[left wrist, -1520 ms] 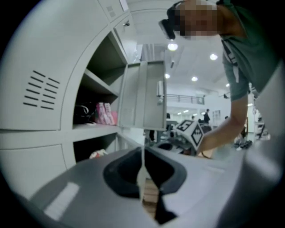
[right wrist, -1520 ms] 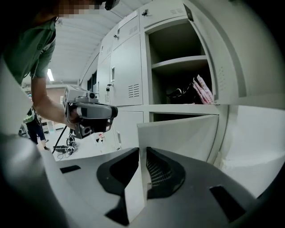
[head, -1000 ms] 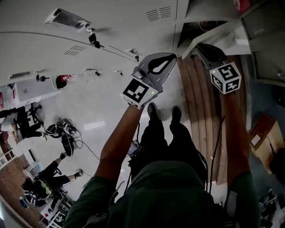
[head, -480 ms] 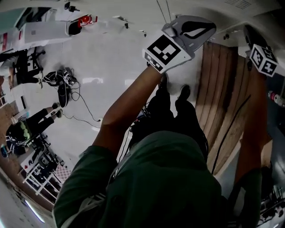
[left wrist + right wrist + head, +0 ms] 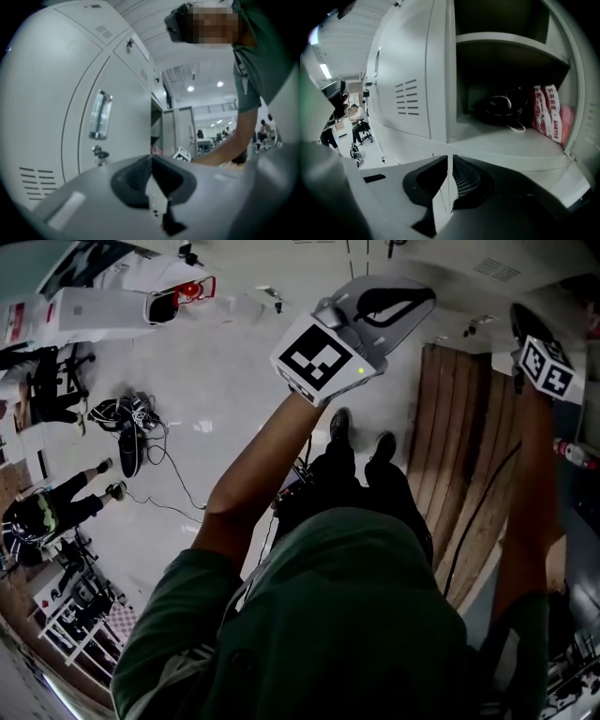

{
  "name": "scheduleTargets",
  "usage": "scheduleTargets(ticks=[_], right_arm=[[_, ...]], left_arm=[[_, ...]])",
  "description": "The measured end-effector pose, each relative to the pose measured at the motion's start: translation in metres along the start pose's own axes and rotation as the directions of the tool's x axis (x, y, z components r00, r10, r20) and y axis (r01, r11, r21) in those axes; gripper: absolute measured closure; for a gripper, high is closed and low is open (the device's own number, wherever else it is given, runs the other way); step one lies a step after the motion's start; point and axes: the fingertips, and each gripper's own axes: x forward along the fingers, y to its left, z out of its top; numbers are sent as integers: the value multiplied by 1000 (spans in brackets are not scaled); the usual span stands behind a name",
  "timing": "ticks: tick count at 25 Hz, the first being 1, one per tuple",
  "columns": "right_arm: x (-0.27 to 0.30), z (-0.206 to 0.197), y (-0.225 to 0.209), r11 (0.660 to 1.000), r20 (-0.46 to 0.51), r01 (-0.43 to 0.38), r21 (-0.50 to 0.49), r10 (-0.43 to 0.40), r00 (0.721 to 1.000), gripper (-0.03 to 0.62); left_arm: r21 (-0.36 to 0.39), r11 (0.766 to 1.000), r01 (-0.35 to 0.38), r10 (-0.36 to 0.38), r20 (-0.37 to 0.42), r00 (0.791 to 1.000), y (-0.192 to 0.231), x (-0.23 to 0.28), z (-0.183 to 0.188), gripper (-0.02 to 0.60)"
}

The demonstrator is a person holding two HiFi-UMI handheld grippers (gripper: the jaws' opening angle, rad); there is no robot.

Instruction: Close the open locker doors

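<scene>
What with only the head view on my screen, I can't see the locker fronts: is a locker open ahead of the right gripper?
Observer: Yes. The right gripper view shows an open locker straight ahead of the right gripper.
Operator: Anything inside it?
Observer: Red-and-white packets stand at its right side, beside a black bundle with a white cord.
Operator: And the left gripper?
Observer: The left gripper has its jaws together with nothing between them, and it faces a closed door with a handle.
</scene>
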Motion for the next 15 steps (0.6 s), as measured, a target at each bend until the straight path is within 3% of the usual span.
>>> scheduleTargets(ticks=[8, 15], right_arm=[[-79, 82, 73, 998, 206, -50, -26, 55, 977, 562], [-164, 109, 125, 999, 303, -19, -46, 32, 953, 562]], left_arm=[[-11, 999, 40, -40, 69, 997, -6, -15, 46, 577], [-45, 992, 120, -113, 124, 986, -17, -19, 78, 577]])
